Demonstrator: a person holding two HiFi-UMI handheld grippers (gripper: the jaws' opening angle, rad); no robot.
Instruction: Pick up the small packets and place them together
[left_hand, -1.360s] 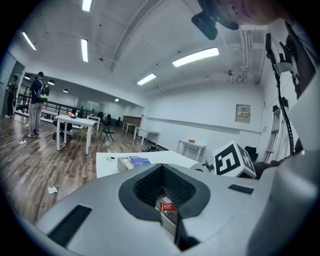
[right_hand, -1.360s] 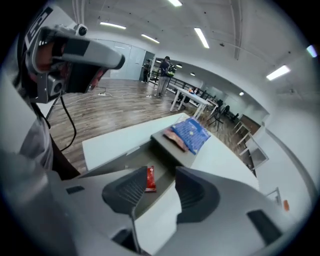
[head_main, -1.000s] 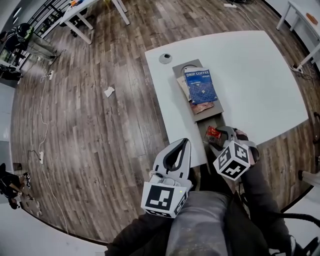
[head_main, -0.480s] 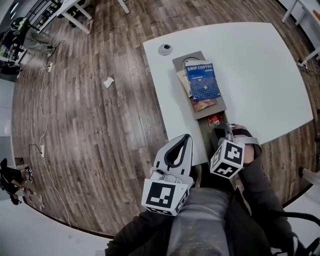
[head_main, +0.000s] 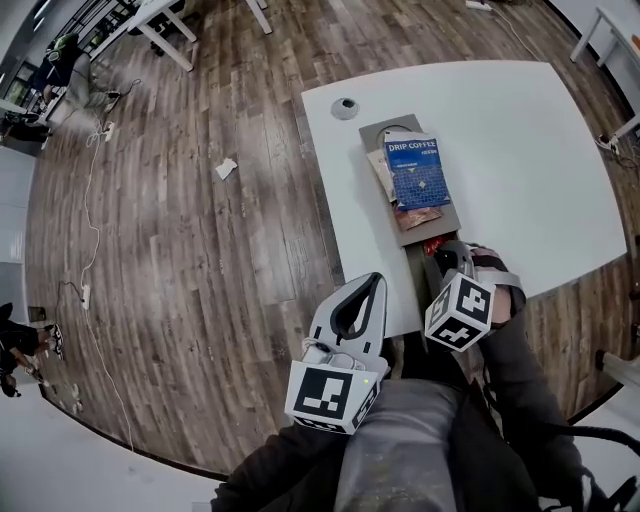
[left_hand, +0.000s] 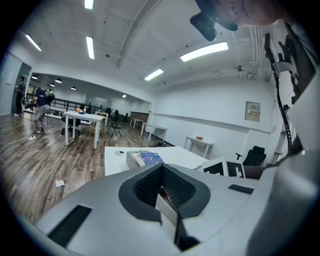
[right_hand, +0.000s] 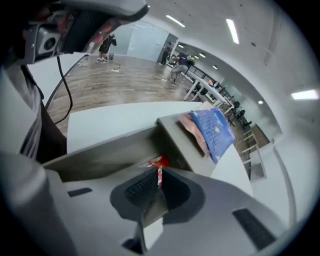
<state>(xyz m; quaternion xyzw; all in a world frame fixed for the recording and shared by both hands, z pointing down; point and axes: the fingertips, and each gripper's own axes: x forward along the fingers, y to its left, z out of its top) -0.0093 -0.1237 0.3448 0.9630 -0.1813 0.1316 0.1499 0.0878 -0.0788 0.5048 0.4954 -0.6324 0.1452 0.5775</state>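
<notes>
A small red packet (right_hand: 159, 162) lies at the near end of the long grey tray (right_hand: 172, 131). My right gripper (right_hand: 158, 176) is shut on the packet's thin edge. Its jaws have just been closing and then eased a trifle, with the packet pinched between the pads. In the head view the red packet (head_main: 432, 245) peeks out just beyond the right gripper (head_main: 443, 260). A blue drip-coffee packet (head_main: 415, 172) rests on a brown packet (head_main: 426, 212) farther along the tray (head_main: 372, 133). My left gripper (head_main: 373, 283) hangs shut and holds nothing, off the table's near edge.
The white table (head_main: 530, 140) carries a small round grey cap (head_main: 345, 105) near its far left corner. Wooden floor lies to the left, with a scrap of paper (head_main: 226, 168) on it. White desks and people stand far off.
The right gripper, open around the red packet a second ago, has shut on it and shifted a little farther along the tray. The left gripper has stayed put.
</notes>
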